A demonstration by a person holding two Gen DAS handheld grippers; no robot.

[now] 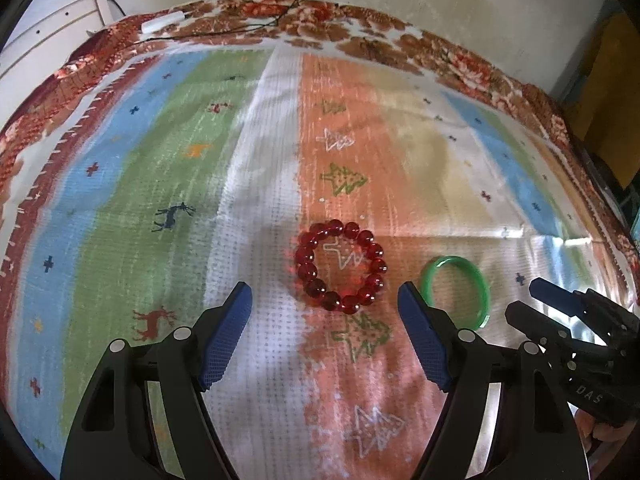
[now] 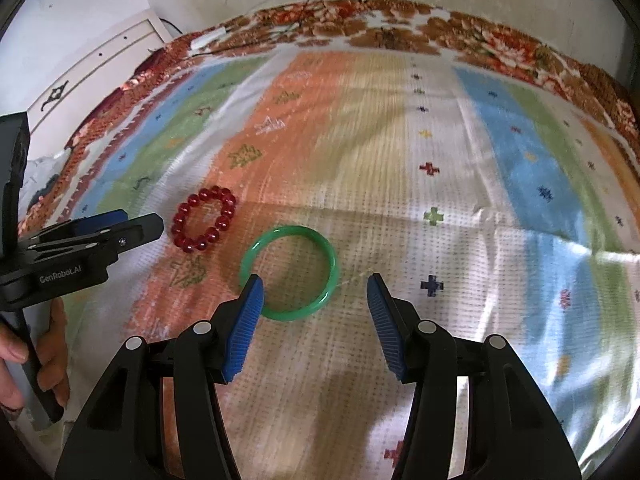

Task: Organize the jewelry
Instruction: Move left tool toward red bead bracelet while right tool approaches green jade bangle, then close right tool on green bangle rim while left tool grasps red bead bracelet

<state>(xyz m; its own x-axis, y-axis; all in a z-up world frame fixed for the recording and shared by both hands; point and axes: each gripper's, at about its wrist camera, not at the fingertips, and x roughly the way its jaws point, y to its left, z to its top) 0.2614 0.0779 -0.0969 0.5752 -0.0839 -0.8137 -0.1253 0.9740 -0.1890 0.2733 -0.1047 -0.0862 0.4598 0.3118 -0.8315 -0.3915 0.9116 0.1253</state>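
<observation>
1. Both sets of jaws stand spread apart with nothing between them: the left gripper (image 1: 325,304) hangs just short of the red bead bracelet (image 1: 341,267), and the right gripper (image 2: 316,294) hangs over the near part of the green bangle (image 2: 291,273).
2. Lying flat as a closed ring on the orange stripe of the patterned cloth (image 1: 256,184), the red bead bracelet sits toward the near middle of the table, well in from every edge.
3. Just to its right lies the green bangle, also flat, near the bracelet but apart from it; bare cloth shows between them.
4. From the right wrist view, the left blue pad (image 2: 245,328) overlaps the bangle's near-left rim; whether it touches cannot be told.
5. Open cloth spreads wide beyond both pieces to the far edge and out to the right edge.
6. Along the far edge runs a floral border (image 1: 360,36), where a white bar (image 1: 164,23) and dark cables (image 1: 240,26) lie.
7. Behind the far-left corner stands a white cabinet (image 1: 52,36).
</observation>
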